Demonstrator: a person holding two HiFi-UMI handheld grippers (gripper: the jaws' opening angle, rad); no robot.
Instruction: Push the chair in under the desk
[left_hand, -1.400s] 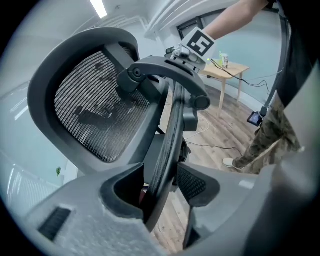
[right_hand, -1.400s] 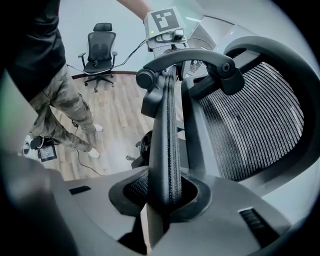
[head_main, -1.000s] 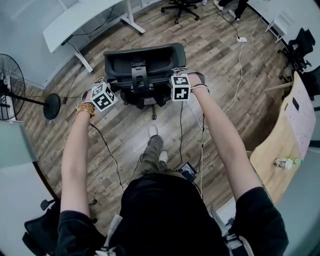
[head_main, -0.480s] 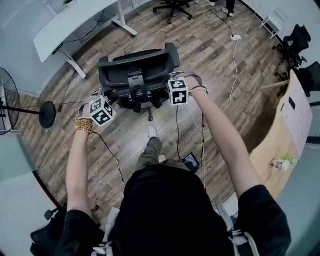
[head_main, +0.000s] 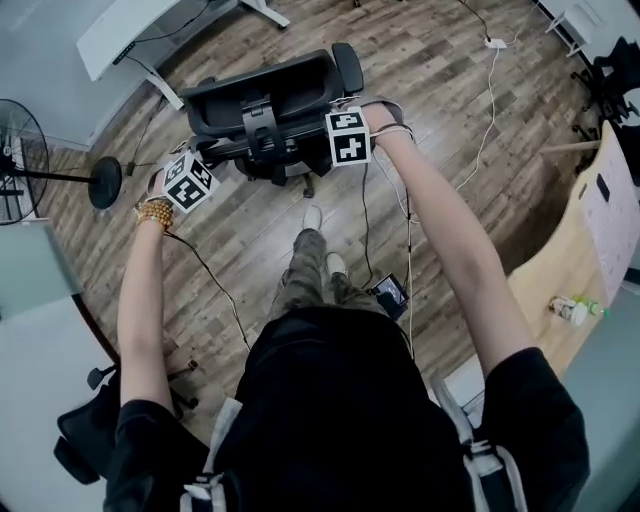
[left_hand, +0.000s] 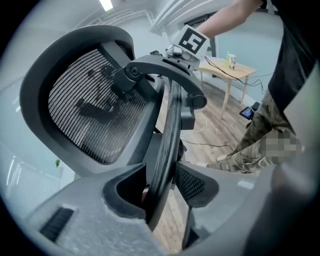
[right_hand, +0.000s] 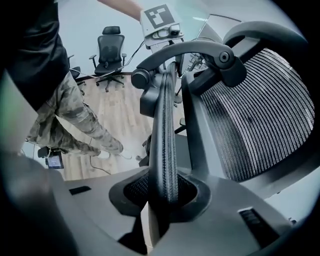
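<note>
A black mesh office chair stands on the wood floor, its back toward me. The white desk lies beyond it at the upper left. My left gripper is at the left edge of the chair's back. In the left gripper view the rim of the chair's back runs between the jaws of the left gripper, and both pads touch it. My right gripper holds the right edge. There the rim is squeezed between the pads of the right gripper.
A standing fan with a round base is at the left. Cables trail across the floor. A light wooden table with a bottle stands at the right. A second black chair is at the lower left.
The chair and both grippers have moved away from me toward the desk. The left gripper, beside the chair before, now has the back's rim between its jaws.
</note>
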